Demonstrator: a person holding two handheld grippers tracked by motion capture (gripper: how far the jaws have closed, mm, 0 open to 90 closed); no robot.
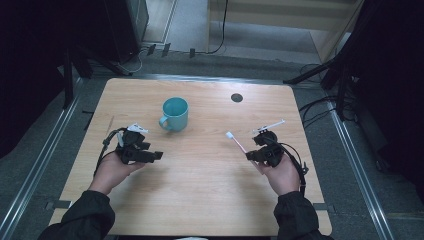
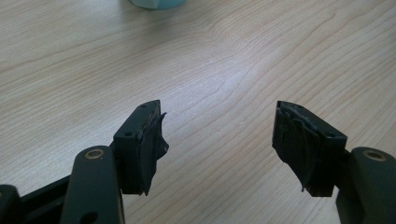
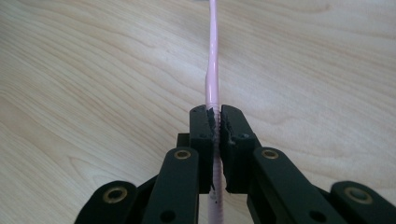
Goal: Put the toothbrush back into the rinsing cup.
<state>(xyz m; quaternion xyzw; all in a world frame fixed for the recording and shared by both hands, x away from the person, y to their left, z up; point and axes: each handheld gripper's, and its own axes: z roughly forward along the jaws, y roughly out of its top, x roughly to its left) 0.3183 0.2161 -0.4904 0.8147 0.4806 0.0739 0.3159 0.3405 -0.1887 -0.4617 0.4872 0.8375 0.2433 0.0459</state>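
Observation:
A teal mug (image 1: 175,113) stands upright on the wooden table (image 1: 200,200), its handle toward the front left. My right gripper (image 1: 250,154) is shut on a pink toothbrush (image 1: 236,142), whose white head points up and left over the table. In the right gripper view the pink handle (image 3: 212,70) runs straight out from between the closed pads. My left gripper (image 1: 159,156) rests low at the left, below the mug, open with nothing between its pads (image 2: 154,144). The mug's base (image 2: 156,3) peeks in at the top of the left gripper view.
A small dark round hole (image 1: 237,97) marks the table's far right. Black stands and cables (image 1: 320,107) crowd the floor beyond the right edge. Metal rails (image 1: 45,160) run along both sides.

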